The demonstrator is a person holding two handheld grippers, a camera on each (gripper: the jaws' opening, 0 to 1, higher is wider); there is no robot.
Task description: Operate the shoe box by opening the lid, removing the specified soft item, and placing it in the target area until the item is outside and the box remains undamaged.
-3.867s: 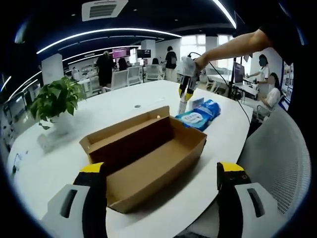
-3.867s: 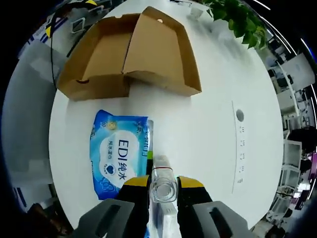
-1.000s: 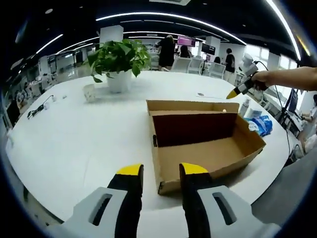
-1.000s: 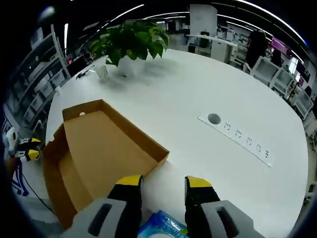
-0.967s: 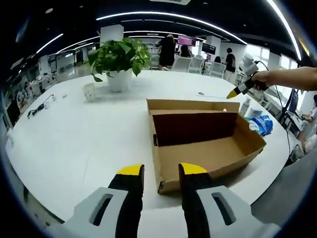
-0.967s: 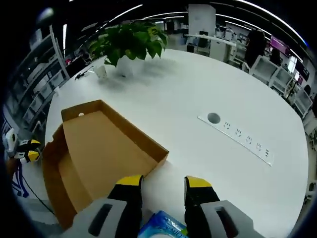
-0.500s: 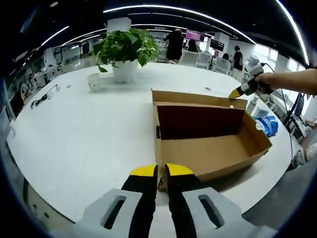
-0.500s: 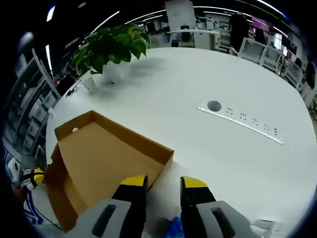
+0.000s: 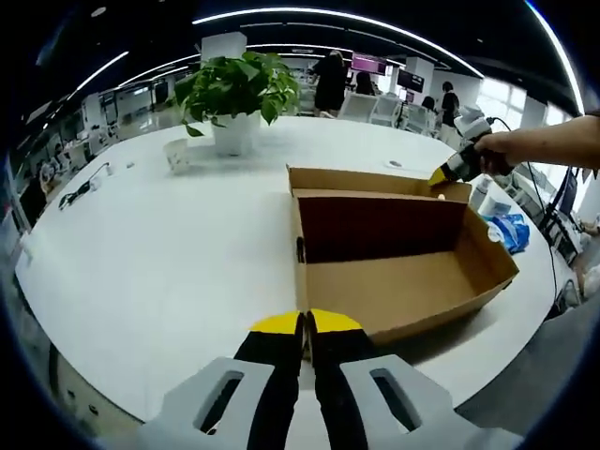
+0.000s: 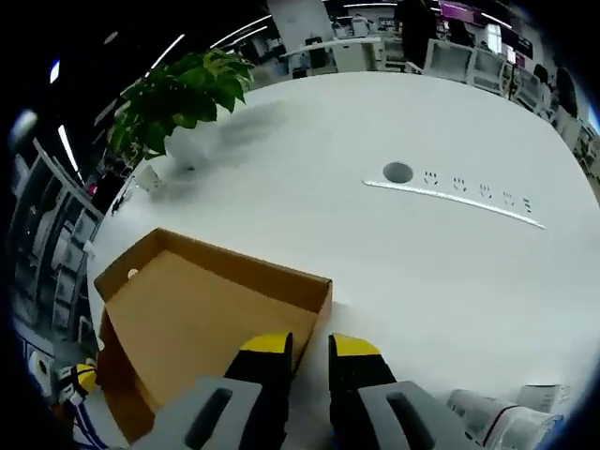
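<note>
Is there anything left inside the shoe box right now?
No. In the left gripper view the shoe box lies open, showing a bare cardboard floor and dark inner wall.

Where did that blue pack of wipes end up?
In the left gripper view the blue wipes pack lies on the white table, at the right, just beyond the open cardboard box, beside a clear bottle.

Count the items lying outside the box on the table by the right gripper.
2: a blue wipes pack beyond the box's far end, and a clear bottle beside it. Others may be hidden.
</note>
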